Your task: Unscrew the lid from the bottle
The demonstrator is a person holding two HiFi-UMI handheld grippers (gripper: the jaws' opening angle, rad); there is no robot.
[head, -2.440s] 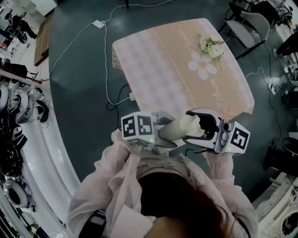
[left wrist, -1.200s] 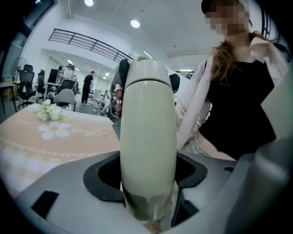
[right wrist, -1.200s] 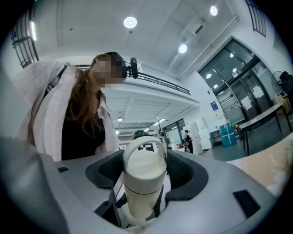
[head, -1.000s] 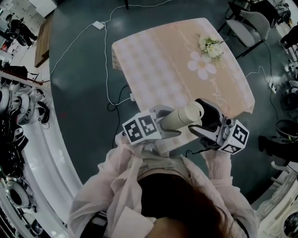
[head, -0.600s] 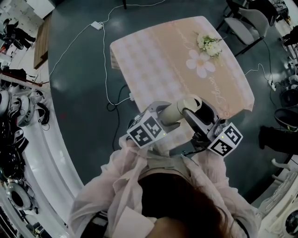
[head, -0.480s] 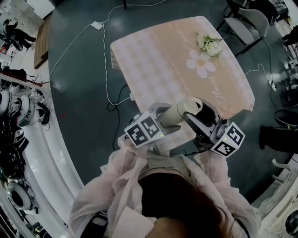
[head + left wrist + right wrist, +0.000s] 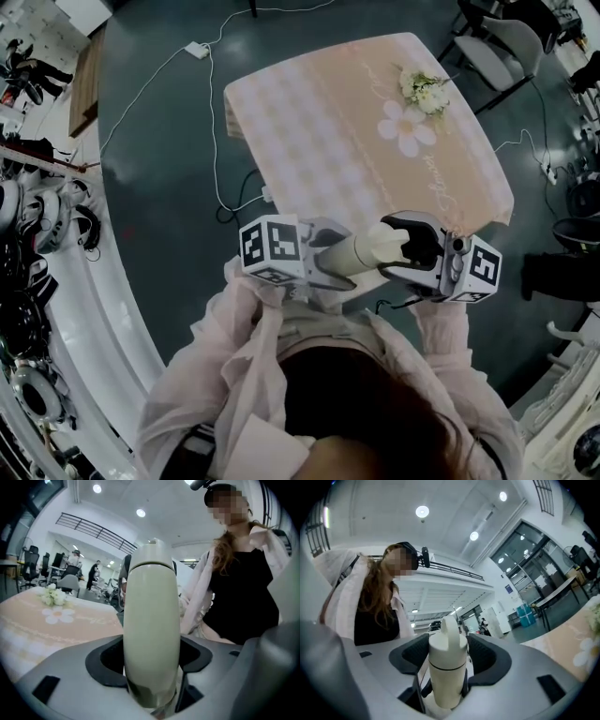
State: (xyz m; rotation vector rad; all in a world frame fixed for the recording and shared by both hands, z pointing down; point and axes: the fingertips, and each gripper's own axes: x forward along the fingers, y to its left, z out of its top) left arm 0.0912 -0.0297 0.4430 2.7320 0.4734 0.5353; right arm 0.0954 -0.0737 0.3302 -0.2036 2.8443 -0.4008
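A cream bottle [image 7: 361,251] hangs in the air close to the person's chest, just off the table's near edge. My left gripper [image 7: 325,264] is shut on its body [image 7: 152,620], pads on both sides. The lid [image 7: 447,651], with a small loop on top, points toward my right gripper [image 7: 411,248]. That gripper's jaws have just been closing, and now they are shut on the lid with the dark pads pressing both its sides. The two grippers face each other along the bottle.
A table with a peach checked cloth [image 7: 309,122] stands just beyond the grippers, a small white flower bunch [image 7: 422,94] near its far right corner. A white cable [image 7: 217,141] runs over the dark floor at the left. A chair [image 7: 497,52] stands at the far right.
Both grippers and the bottle have come back from the table toward the body. The bottle lies flatter, the left marker cube sits further left, and the right jaws have closed onto the lid.
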